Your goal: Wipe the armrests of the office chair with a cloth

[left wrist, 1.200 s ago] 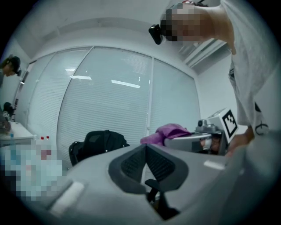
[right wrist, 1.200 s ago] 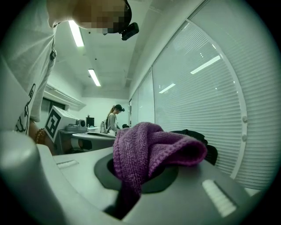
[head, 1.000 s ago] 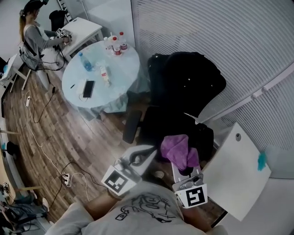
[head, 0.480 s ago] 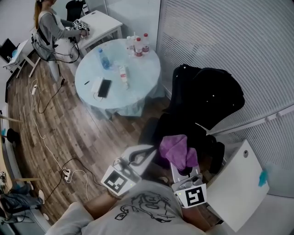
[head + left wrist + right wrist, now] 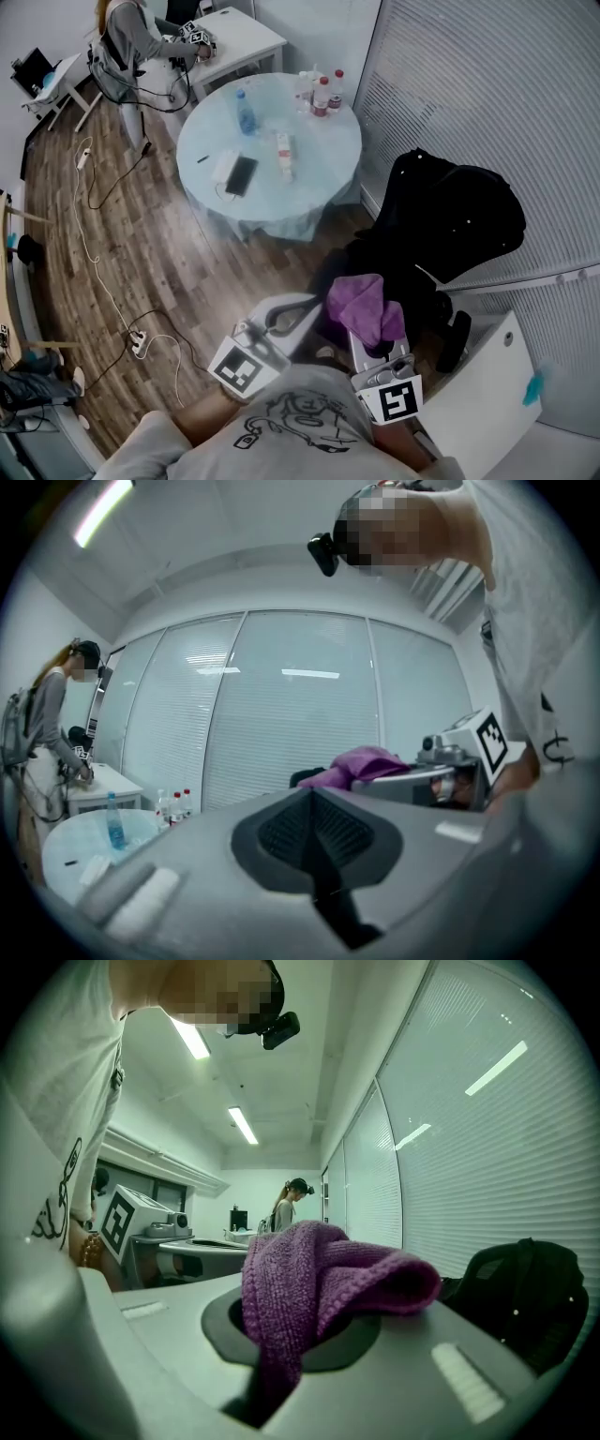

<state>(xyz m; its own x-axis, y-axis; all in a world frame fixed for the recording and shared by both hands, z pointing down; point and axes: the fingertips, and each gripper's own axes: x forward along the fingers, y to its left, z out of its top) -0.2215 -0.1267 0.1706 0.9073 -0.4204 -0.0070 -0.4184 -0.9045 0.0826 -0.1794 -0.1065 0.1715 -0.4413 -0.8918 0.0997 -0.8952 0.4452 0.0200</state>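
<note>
A black office chair (image 5: 450, 225) stands right of centre in the head view, with one black armrest (image 5: 457, 339) showing beside a white desk. My right gripper (image 5: 367, 339) is shut on a purple knitted cloth (image 5: 364, 307), held above the chair's near edge. In the right gripper view the cloth (image 5: 319, 1274) bulges out of the jaws and hides the fingertips, and the chair (image 5: 525, 1288) lies to the right. My left gripper (image 5: 298, 309) is shut and holds nothing, just left of the cloth. The left gripper view shows its jaws closed (image 5: 314, 832).
A round glass table (image 5: 319, 202) with bottles and a phone stands behind the chair. The white desk (image 5: 478, 398) is at the lower right. Another person (image 5: 127, 42) works at a far white table. Cables and a power strip (image 5: 136, 342) lie on the wooden floor. Blinds line the right wall.
The head view has swung, so the table and chair now sit further right and lower. Both grippers and the cloth keep their places in view and stay shut.
</note>
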